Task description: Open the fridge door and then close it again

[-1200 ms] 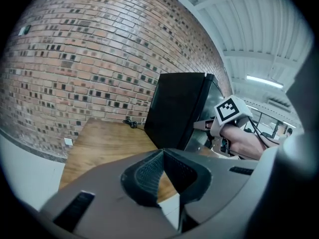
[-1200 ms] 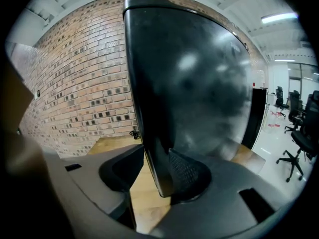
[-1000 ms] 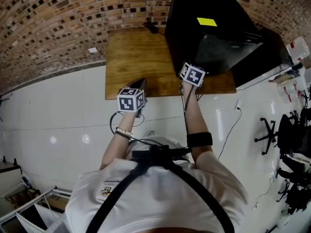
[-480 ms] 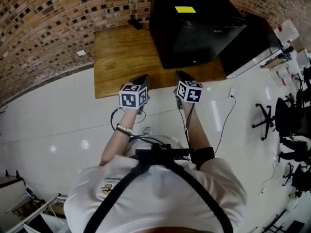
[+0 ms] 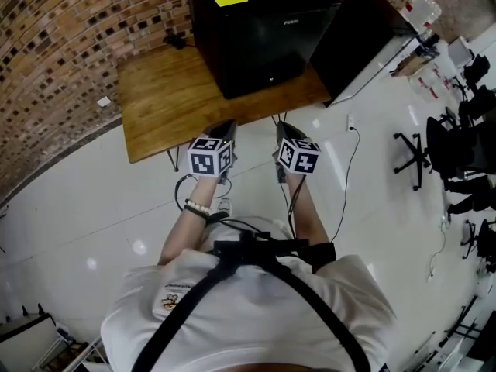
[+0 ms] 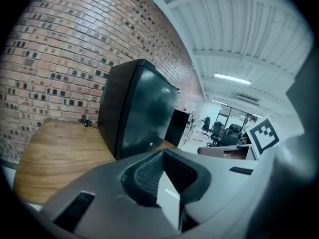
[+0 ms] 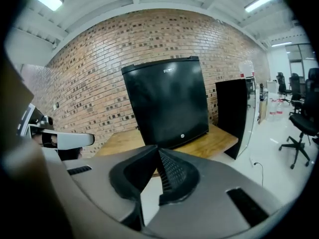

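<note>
Fridge, closed, ahead of and apart from left claw, right claw

I can read no word or number anywhere. The fridge has a pale brand mark near its door's top edge, too small to make out, and a yellow sticker on top with no legible print. The cubes on my left tool and right tool carry black-and-white square patterns, not letters.
</note>
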